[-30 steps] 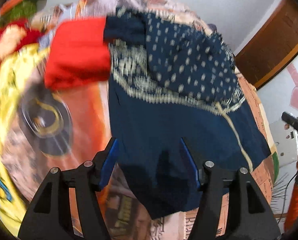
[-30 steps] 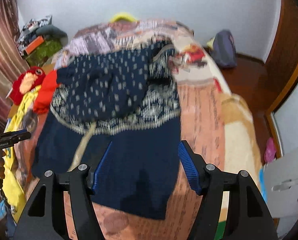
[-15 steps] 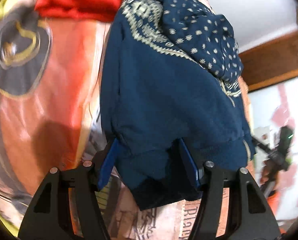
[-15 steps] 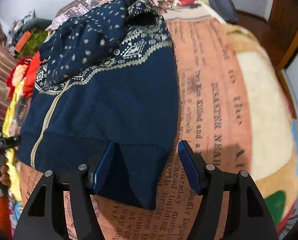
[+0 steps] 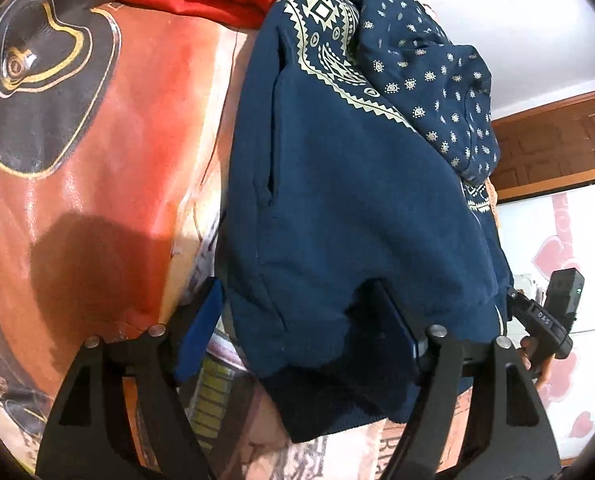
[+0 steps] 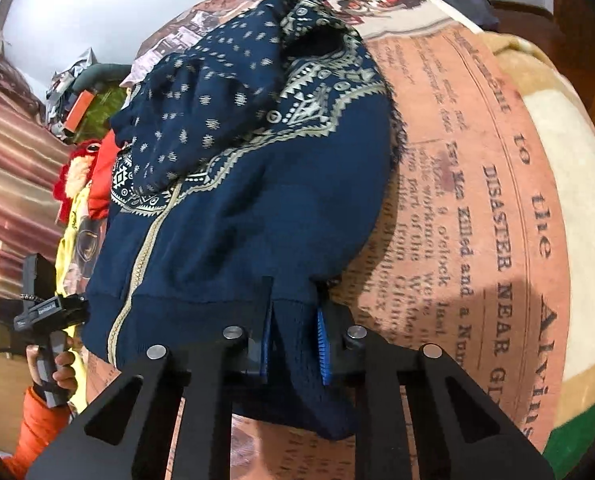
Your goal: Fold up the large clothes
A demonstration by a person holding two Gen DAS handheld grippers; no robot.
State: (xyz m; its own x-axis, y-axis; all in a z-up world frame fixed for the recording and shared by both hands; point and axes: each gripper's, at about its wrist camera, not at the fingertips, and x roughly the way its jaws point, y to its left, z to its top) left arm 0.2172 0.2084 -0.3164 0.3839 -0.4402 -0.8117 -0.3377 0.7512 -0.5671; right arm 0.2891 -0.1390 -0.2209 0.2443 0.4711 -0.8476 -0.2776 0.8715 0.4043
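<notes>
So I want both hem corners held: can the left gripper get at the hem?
Probably yes: the left gripper straddles the hoodie's hem, its jaws opening, nothing between them but cloth.

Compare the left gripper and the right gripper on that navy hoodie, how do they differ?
The left gripper stands wide, jaws opening, the navy hoodie hem loose between them; the right gripper is closing, pinched on the hem. Left works the hem's left corner, right the right corner. Both have blue pads on black fingers.

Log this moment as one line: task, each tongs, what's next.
task: fold hoodie | right tongs: closing on hem | left tongs: opening, hem between, not gripped | surface: bed | next: likely close left
</notes>
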